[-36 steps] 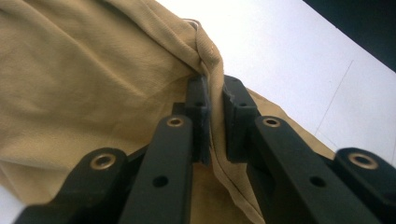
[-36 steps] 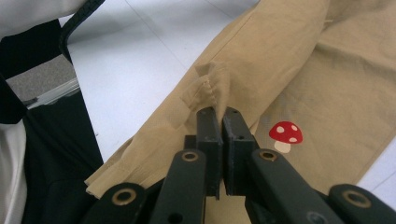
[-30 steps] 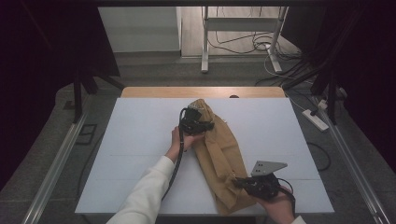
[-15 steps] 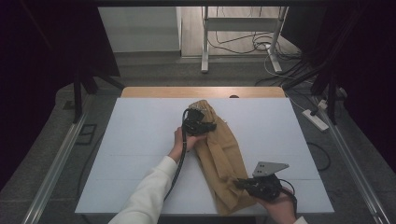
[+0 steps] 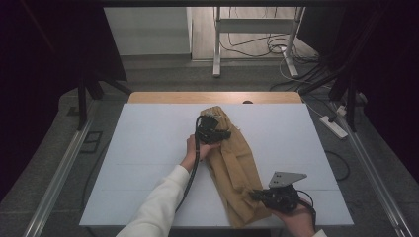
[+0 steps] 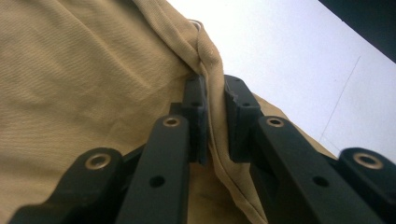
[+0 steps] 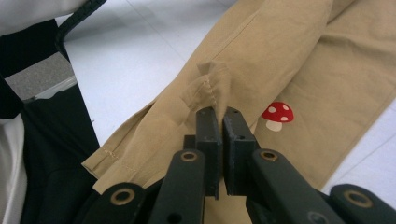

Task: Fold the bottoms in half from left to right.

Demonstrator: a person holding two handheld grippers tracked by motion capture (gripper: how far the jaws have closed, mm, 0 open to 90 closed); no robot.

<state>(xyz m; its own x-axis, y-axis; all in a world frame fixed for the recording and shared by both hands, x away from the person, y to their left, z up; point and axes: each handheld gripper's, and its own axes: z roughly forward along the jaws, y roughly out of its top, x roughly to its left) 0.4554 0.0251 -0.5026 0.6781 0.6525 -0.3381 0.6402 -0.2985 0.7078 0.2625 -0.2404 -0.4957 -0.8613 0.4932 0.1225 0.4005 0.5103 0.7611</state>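
A tan pair of trousers (image 5: 238, 165) lies lengthwise on the white table (image 5: 148, 148), bunched at its far end. My left gripper (image 5: 223, 134) is over that far end; in the left gripper view a raised fold of the tan cloth (image 6: 93, 84) runs between the jaws of the left gripper (image 6: 215, 100), which is shut on it. My right gripper (image 5: 256, 195), with its grey plate on top, is at the near end. In the right gripper view the right gripper (image 7: 219, 119) is shut on a pinch of cloth by a hem, beside a red mushroom patch (image 7: 277, 114).
A white sleeve (image 5: 158, 207) and a black cable reach in from the bottom edge. A wooden strip (image 5: 212, 97) borders the table's far side. A power strip (image 5: 333, 127) and cables lie on the floor at the right; metal frame legs (image 5: 216, 44) stand beyond.
My left gripper has shifted a little to the right with the cloth still in it. The right gripper has stayed where it was.
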